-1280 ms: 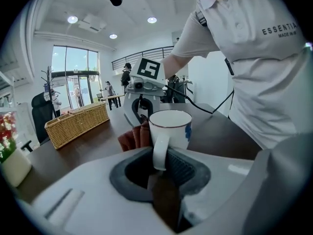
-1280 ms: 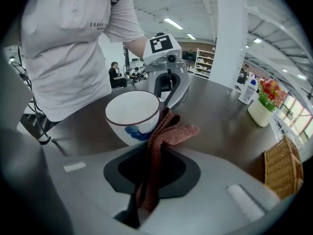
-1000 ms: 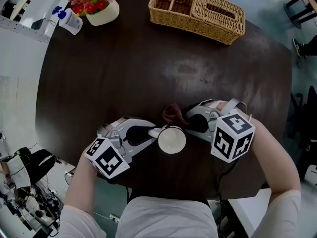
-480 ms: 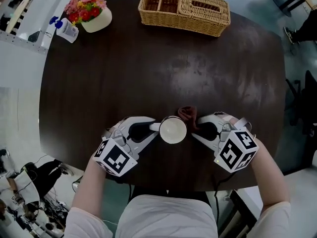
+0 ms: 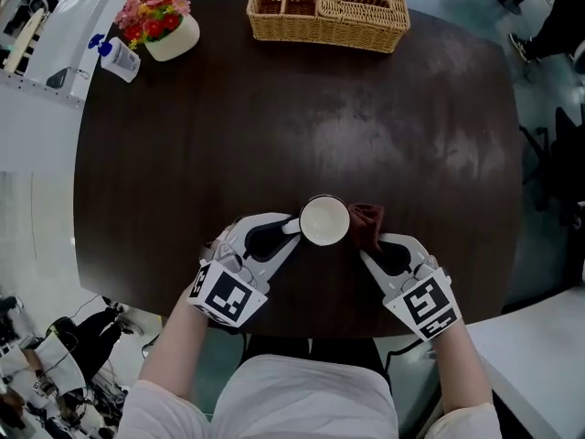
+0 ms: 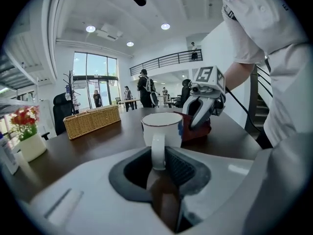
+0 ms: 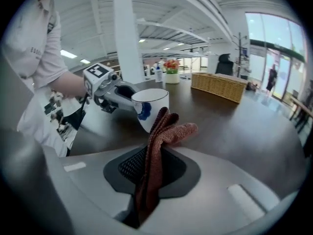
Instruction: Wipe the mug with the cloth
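Over the table [image 5: 274, 135], your left tongs [image 5: 292, 228] clamp the white mug [image 5: 324, 220] by its handle [image 6: 157, 150]; your right tongs [image 5: 373, 248] pinch the rust-red cloth [image 5: 367, 223].

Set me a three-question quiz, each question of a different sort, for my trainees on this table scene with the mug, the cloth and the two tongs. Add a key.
1. True or false: the left tongs grip the mug by its handle.
2. What do the right tongs hold? A. a sponge B. a reddish-brown cloth C. a spoon
3. Fill in: at the far edge of the table, to the right of the pot of flowers, stands a wicker ____.

Key: 1 true; 2 B; 3 basket.
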### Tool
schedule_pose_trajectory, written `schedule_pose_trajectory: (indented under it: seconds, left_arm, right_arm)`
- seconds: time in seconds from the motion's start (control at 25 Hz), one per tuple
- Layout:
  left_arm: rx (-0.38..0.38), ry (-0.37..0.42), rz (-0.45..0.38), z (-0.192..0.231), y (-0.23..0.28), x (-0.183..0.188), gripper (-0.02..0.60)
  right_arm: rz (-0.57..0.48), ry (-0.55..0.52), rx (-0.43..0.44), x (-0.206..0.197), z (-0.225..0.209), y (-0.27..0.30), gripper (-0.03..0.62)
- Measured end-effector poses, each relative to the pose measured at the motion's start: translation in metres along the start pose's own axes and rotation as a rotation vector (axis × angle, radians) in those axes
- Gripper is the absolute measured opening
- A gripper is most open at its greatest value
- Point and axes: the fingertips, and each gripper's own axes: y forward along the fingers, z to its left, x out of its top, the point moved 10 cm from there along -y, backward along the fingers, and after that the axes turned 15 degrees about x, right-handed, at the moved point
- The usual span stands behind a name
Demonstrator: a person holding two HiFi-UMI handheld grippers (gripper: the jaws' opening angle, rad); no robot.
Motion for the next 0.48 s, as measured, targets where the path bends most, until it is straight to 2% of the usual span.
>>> schedule_pose_trajectory:
  seconds: [0.08,0.2,0.48]
  left_arm:
    - [0.012,0.006,-0.022,-0.002,0.001,-0.003,0.078]
    - [-0.001,-0.021,-0.054,-0.001,0.002,-0.004,0.078]
    - [-0.059,-0.060,-0.124,0.006,-0.001,-0.002,0.069]
  right_arm:
    - [-0.047,0.094,-0.066,-0.004,0.006,0.001,0.080]
    - [-0.103,0.177,-0.103,-0.005,0.013,0.004,0.080]
    - [-0.093,0.200,-0.134,-0.002,0.019,0.004,0.080]
